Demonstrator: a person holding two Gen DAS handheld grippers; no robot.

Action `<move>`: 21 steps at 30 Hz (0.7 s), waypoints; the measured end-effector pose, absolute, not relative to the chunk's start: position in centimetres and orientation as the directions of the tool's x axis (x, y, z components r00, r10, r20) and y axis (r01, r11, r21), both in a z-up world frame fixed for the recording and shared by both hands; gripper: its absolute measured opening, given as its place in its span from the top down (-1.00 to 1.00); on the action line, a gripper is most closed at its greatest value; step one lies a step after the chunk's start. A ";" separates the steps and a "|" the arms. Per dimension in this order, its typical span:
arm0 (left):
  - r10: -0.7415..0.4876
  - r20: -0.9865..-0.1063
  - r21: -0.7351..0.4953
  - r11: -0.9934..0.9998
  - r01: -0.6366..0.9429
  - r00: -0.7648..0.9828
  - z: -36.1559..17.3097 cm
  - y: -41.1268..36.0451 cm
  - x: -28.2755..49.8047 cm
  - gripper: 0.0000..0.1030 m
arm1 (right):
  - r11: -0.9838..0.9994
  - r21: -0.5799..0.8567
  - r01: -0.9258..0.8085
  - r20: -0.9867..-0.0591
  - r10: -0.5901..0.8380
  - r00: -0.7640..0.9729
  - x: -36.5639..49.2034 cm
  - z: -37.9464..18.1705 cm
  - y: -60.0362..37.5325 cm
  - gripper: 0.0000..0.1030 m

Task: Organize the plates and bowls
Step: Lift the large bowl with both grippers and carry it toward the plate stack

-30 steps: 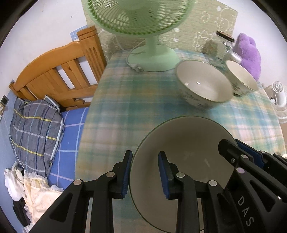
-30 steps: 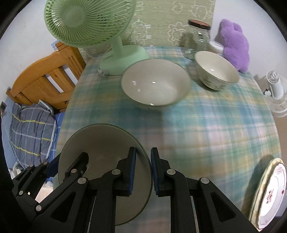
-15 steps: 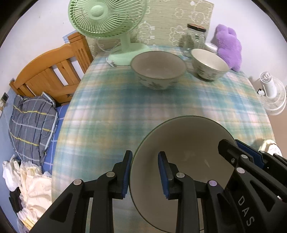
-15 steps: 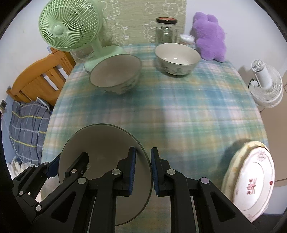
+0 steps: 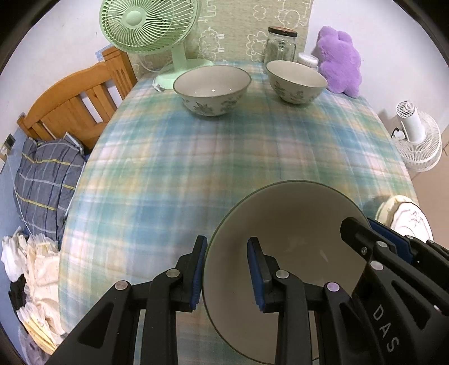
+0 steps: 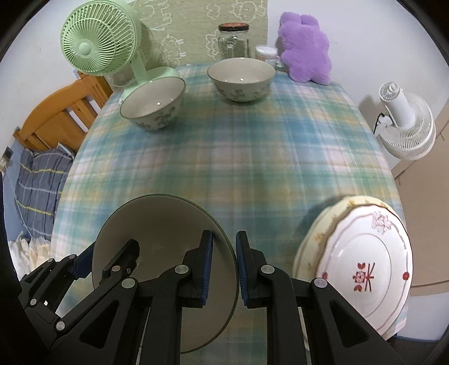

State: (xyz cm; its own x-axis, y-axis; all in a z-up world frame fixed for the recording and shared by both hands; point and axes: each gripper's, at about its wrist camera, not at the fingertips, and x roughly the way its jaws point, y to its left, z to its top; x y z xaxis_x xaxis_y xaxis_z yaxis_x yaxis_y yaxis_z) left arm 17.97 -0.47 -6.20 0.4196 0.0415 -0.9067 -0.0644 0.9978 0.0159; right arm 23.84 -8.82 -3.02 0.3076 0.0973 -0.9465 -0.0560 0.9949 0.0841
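A large cream bowl (image 5: 294,238) with a dark green rim hangs over the near part of the checked table (image 5: 224,146), carried by both grippers. My left gripper (image 5: 226,252) is shut on its left rim, one pad inside and one outside. On the opposite rim, my right gripper (image 6: 224,252) is shut the same way. Each gripper shows in the other's view. Two flowered bowls (image 5: 212,89) (image 5: 296,81) stand apart at the far side. A stack of plates (image 6: 364,252), a white one with red marks on top, sits at the near right corner.
At the table's far edge stand a green fan (image 5: 148,25), a glass jar (image 5: 280,45) and a purple plush toy (image 5: 339,59). A white fan (image 6: 404,126) stands on the floor to the right. A wooden bed frame (image 5: 73,104) and bedding lie to the left.
Both grippers have carried the large bowl back from the far bowls and to the right. The fan and far bowls look smaller, and the plate stack has come into view.
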 end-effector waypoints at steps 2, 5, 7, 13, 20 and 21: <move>0.043 -0.906 0.018 0.998 -0.065 0.421 -6.3 -0.9 17.6 0.46 | 0.994 0.090 -0.058 -0.947 0.104 0.304 23.5 -3.1 -9.4 0.61; 0.041 -0.908 0.012 0.997 -0.072 0.416 -6.5 -1.5 17.1 0.46 | 0.994 0.092 -0.064 -0.947 0.107 0.302 23.0 -3.2 -10.1 0.61; 0.041 -0.910 0.010 0.997 -0.077 0.413 -6.8 -1.9 16.8 0.46 | 0.994 0.095 -0.062 -0.949 0.109 0.296 22.7 -3.4 -10.6 0.61; 0.033 -0.920 -0.001 0.996 -0.087 0.389 -7.8 -2.3 16.1 0.46 | 0.993 0.099 -0.063 -0.955 0.113 0.273 22.2 -4.3 -11.5 0.61; 0.026 -0.924 -0.012 0.995 -0.098 0.383 -8.7 -2.3 15.8 0.46 | 0.994 0.092 -0.065 -0.962 0.105 0.253 21.7 -5.3 -11.6 0.61; 0.027 -0.923 -0.011 0.995 -0.097 0.383 -8.6 -2.4 15.8 0.46 | 0.994 0.090 -0.066 -0.962 0.104 0.254 21.7 -5.4 -11.5 0.61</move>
State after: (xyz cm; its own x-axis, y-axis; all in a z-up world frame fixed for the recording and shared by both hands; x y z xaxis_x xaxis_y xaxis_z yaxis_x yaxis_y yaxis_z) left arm 15.76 -2.43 -8.61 0.3828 0.0272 -0.9234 -0.0966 0.9953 -0.0107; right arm 21.71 -11.53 -5.39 0.2538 0.1041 -0.9616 -0.0662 0.9937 0.0901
